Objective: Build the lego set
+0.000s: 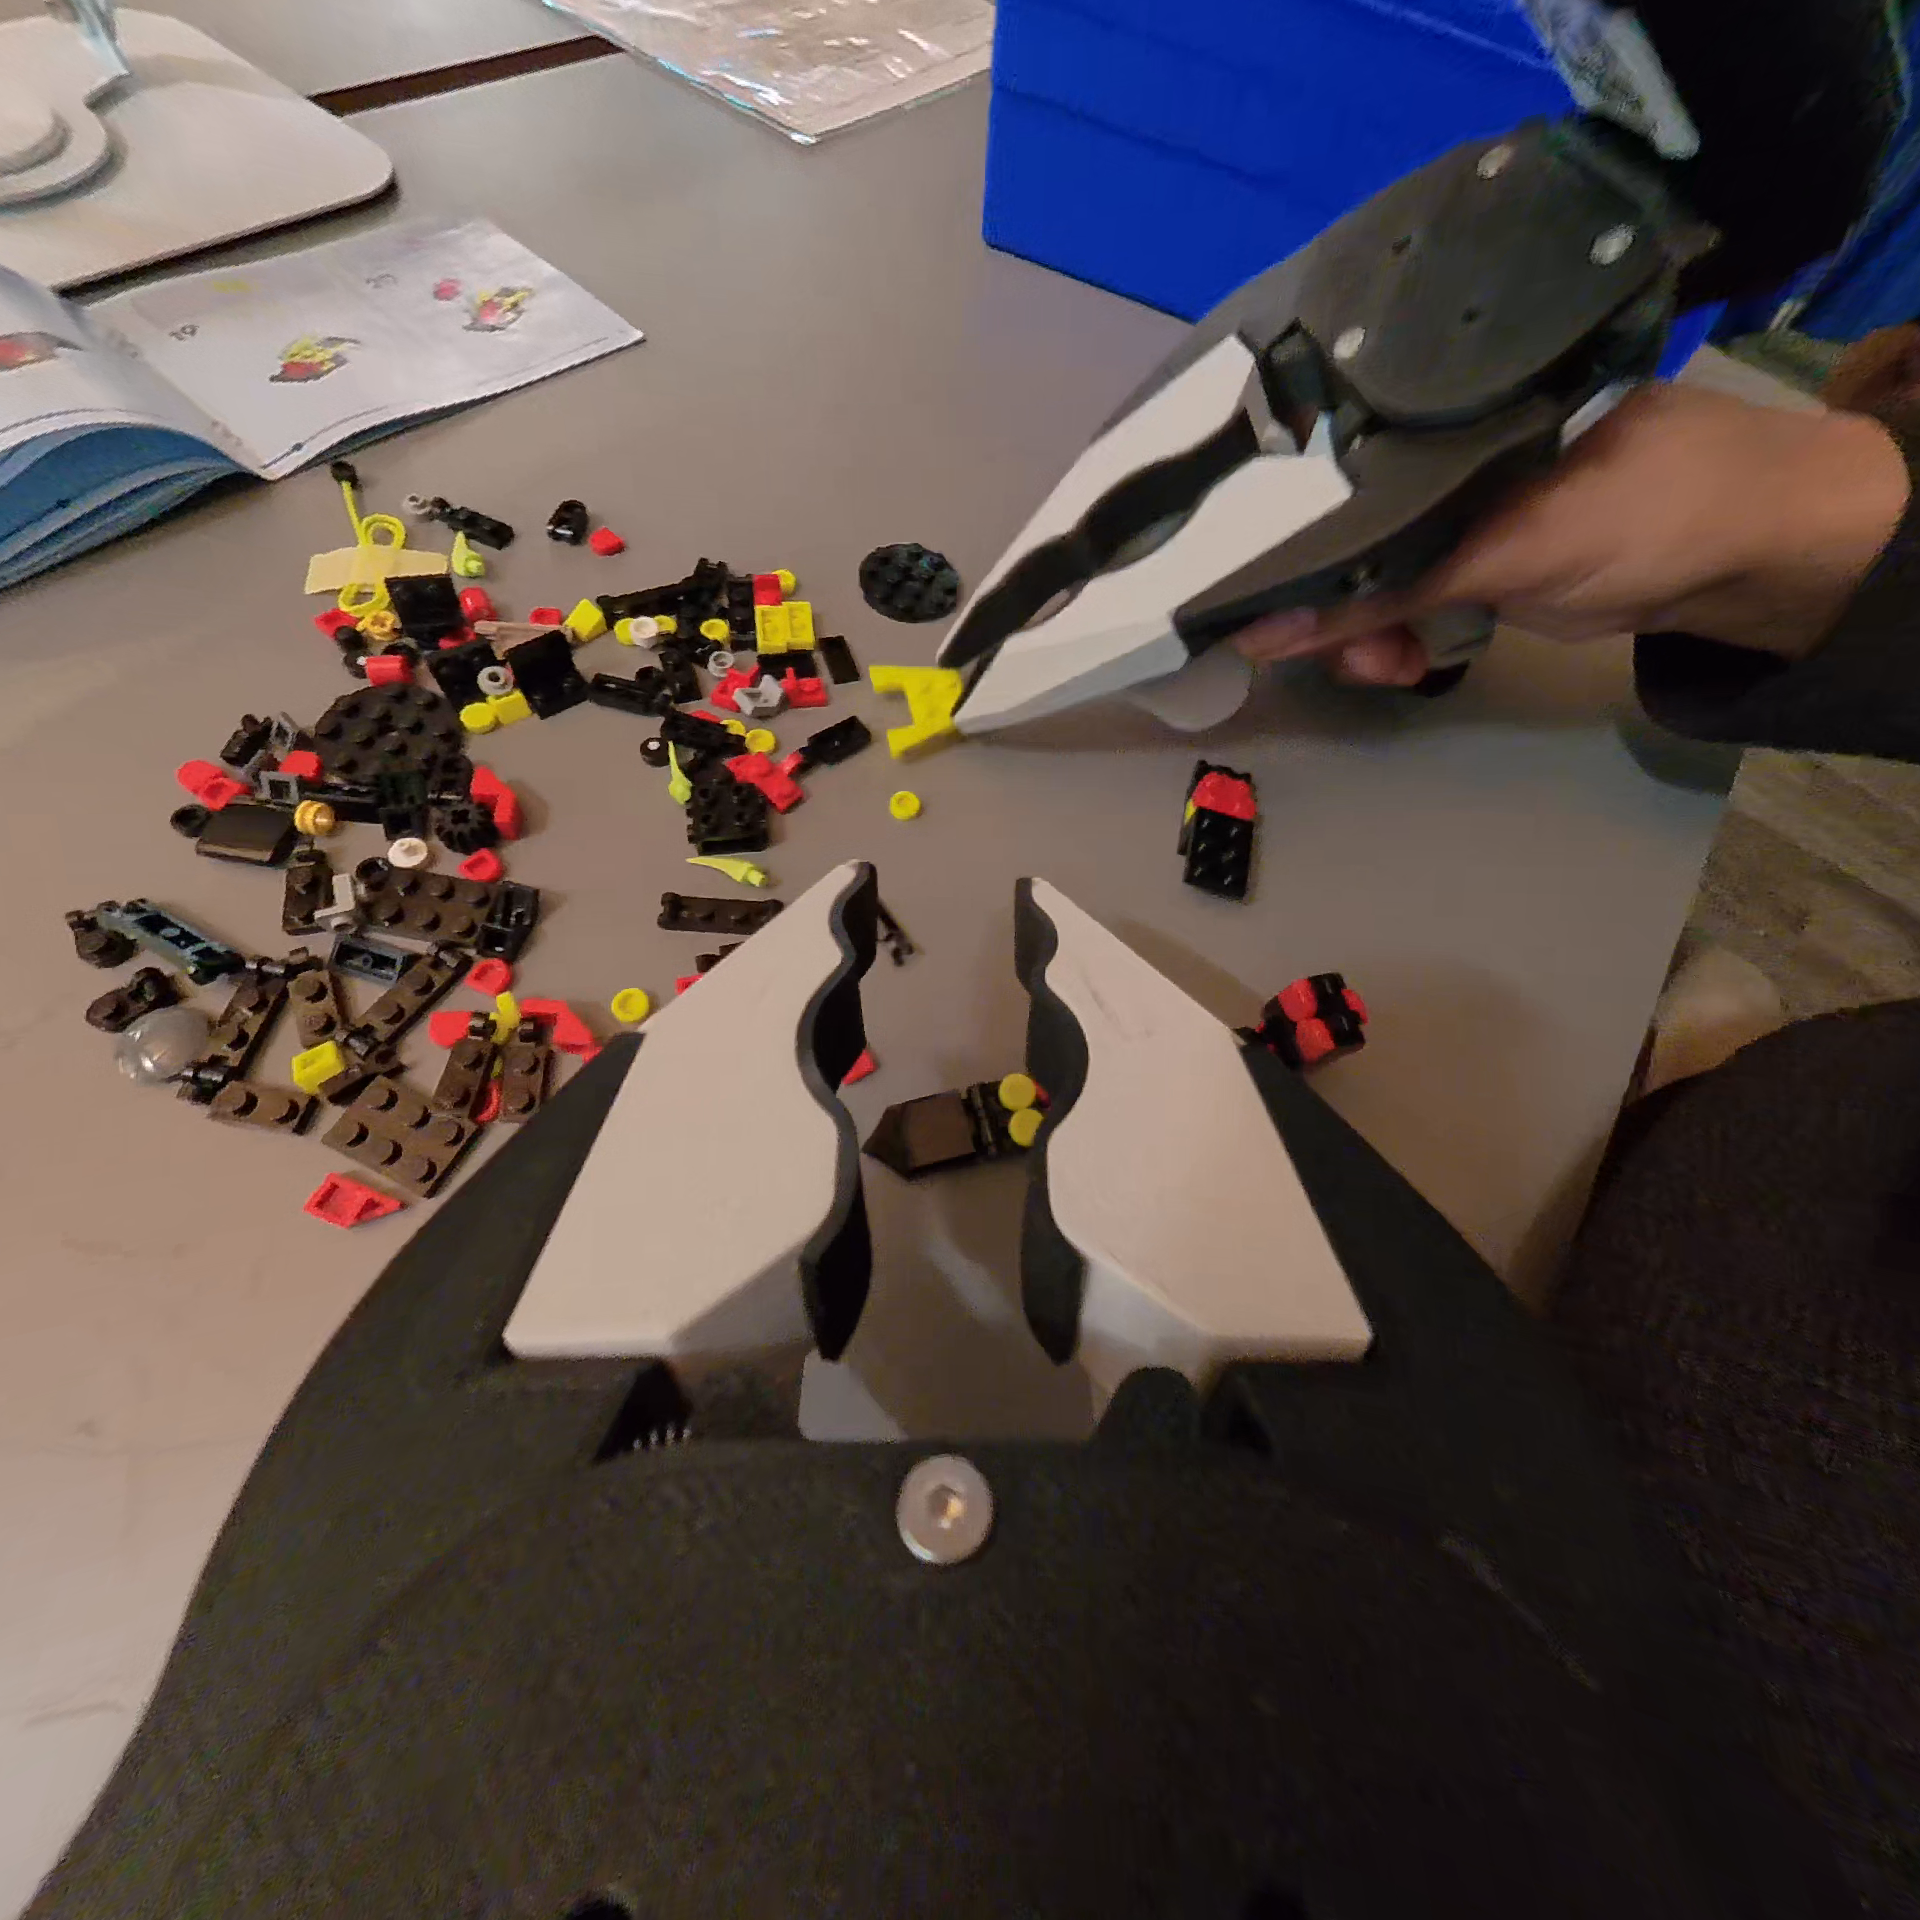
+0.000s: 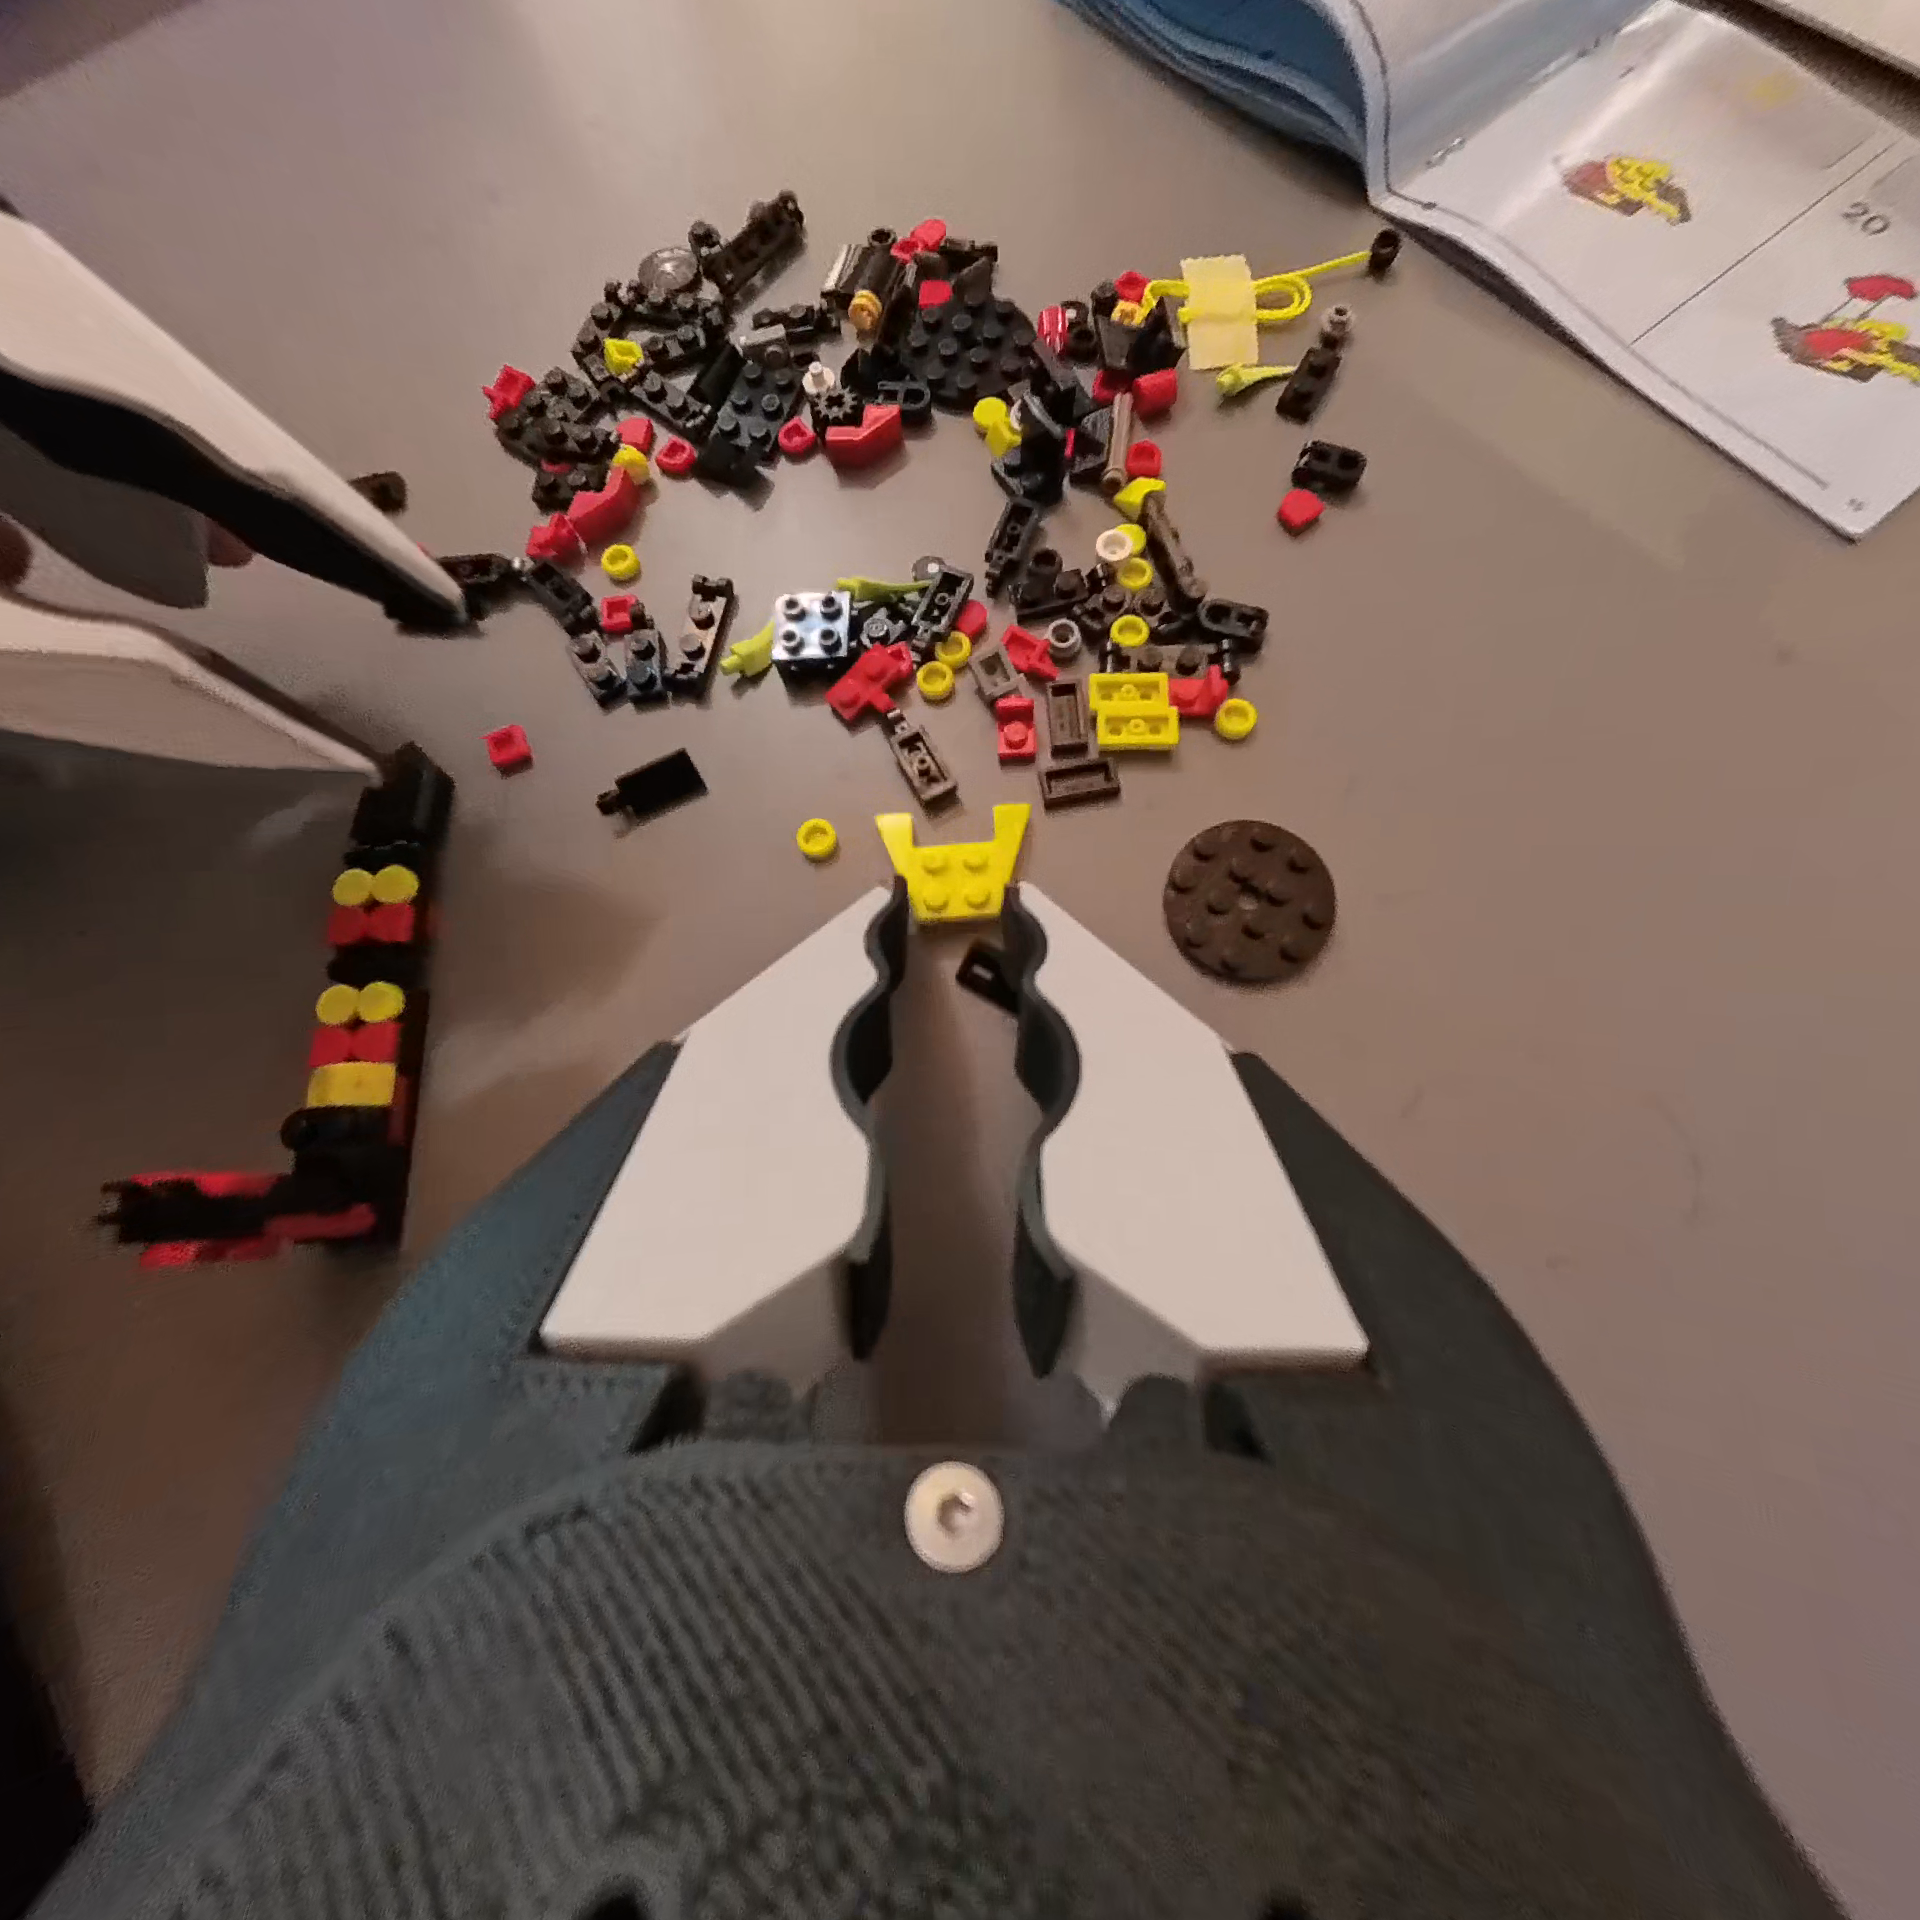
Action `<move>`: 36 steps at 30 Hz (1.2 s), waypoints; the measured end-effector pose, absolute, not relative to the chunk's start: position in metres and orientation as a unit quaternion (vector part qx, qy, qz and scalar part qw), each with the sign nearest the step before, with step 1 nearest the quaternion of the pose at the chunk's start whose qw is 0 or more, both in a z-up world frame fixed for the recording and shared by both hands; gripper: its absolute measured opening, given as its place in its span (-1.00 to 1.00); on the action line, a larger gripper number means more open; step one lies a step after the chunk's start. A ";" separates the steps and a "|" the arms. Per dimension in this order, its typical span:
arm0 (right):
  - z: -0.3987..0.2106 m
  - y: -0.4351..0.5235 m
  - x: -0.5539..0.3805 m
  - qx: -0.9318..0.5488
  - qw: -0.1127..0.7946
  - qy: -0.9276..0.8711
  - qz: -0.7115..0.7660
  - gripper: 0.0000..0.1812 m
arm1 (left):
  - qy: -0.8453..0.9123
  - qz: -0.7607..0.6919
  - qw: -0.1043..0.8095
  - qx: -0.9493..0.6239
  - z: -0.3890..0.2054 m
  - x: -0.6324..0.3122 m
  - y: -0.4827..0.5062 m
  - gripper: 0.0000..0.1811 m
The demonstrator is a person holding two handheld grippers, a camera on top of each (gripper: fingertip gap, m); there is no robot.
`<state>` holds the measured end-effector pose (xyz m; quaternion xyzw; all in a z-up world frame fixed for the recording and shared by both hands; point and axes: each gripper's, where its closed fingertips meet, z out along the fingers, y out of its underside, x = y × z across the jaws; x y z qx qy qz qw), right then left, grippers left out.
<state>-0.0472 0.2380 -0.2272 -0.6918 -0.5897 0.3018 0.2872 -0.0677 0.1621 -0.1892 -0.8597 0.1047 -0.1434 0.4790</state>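
A pile of loose black, red and yellow lego parts [image 1: 468, 779] lies on the grey table [image 1: 779, 364]; it also shows in the right wrist view [image 2: 883, 468]. My right gripper [image 2: 958, 906] is shut on a yellow wedge plate [image 2: 951, 873] at table level, at the pile's near edge. It shows in the left wrist view [image 1: 961, 691] with the plate [image 1: 920, 712] at its tips. My left gripper [image 1: 945, 894] is open and low over a long black, red and yellow build [image 2: 364, 997], whose end [image 1: 966, 1127] lies between its fingers.
A round black plate [image 2: 1247, 899] lies right of the yellow plate. An open instruction booklet [image 1: 312, 343] lies behind the pile, a blue bin [image 1: 1195, 156] at the back. Two small black-and-red builds [image 1: 1218, 831] [image 1: 1311, 1018] sit near the table's edge [image 1: 1662, 883]. Left tips to right tips: about 9 cm.
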 end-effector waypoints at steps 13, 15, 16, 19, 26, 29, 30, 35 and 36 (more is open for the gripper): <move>-0.186 0.197 0.003 -0.560 0.271 -0.680 0.389 -0.82 | 0.128 -0.175 0.469 -0.856 -0.193 -0.046 0.158 -0.66; -0.186 0.189 0.014 -0.532 0.258 -0.701 0.399 -0.82 | 0.133 -0.181 0.470 -0.854 -0.192 -0.044 0.158 -0.65; -0.187 0.188 0.018 -0.525 0.252 -0.708 0.399 -0.82 | 0.137 -0.185 0.471 -0.852 -0.191 -0.042 0.158 -0.64; -0.191 0.187 0.025 -0.514 0.235 -0.720 0.403 -0.82 | 0.142 -0.205 0.470 -0.847 -0.187 -0.034 0.158 -0.62; -0.198 0.181 0.025 -0.480 0.210 -0.750 0.403 -0.82 | 0.192 -0.275 0.422 -0.842 -0.183 0.010 0.153 -0.46; -0.201 0.178 0.024 -0.461 0.200 -0.765 0.402 -0.83 | 0.209 -0.270 0.400 -0.850 -0.186 0.015 0.160 -0.46; -0.202 0.177 0.024 -0.454 0.195 -0.770 0.403 -0.83 | 0.213 -0.264 0.390 -0.856 -0.189 0.014 0.163 -0.46; -0.208 0.178 0.022 -0.420 0.177 -0.795 0.399 -0.83 | 0.228 -0.261 0.330 -0.878 -0.205 0.012 0.168 -0.47; -0.210 0.179 0.022 -0.416 0.171 -0.799 0.400 -0.83 | 0.229 -0.260 0.323 -0.880 -0.207 0.012 0.169 -0.48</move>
